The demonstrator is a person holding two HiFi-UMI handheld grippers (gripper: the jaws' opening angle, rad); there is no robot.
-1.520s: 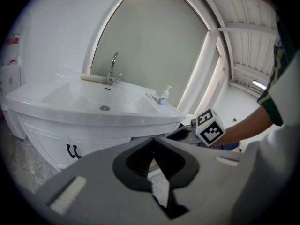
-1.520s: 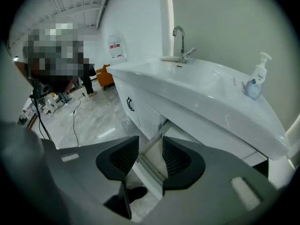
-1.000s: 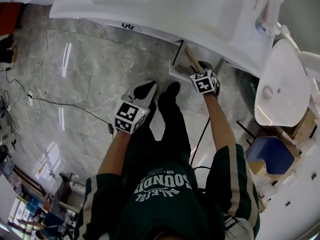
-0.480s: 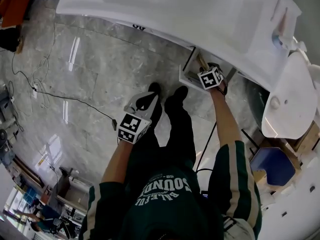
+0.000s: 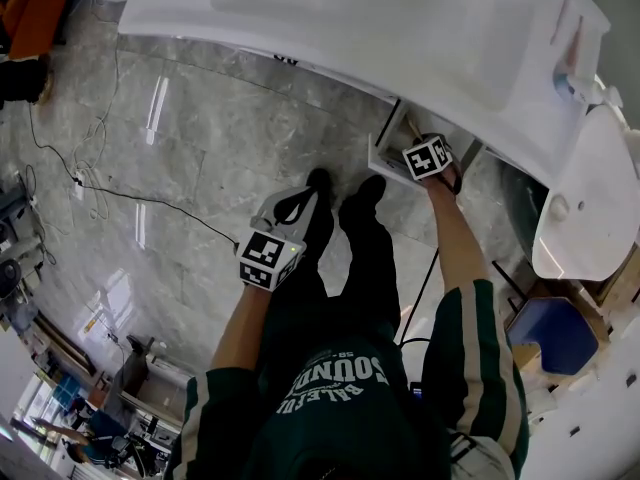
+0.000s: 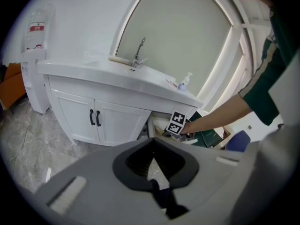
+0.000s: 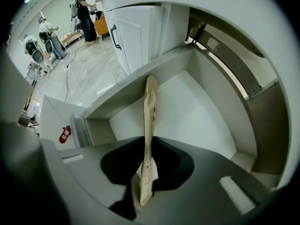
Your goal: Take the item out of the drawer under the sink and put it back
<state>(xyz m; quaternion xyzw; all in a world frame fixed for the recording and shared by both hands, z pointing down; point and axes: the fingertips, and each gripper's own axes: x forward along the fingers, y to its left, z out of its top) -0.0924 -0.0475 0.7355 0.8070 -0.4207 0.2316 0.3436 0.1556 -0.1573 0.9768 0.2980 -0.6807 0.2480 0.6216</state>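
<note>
Your right tool (image 7: 146, 175) grips a flat tan packet (image 7: 150, 111) in the open drawer (image 7: 201, 102).
Its jaws have just been closing on the packet, which stands on edge inside the drawer; your left tool (image 6: 153, 182) is closed and empty.

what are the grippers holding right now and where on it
The right gripper's jaws, which have just been closing, pinch a thin brown paper packet by its near end, standing on edge in the drawer. The left gripper holds nothing.
</note>
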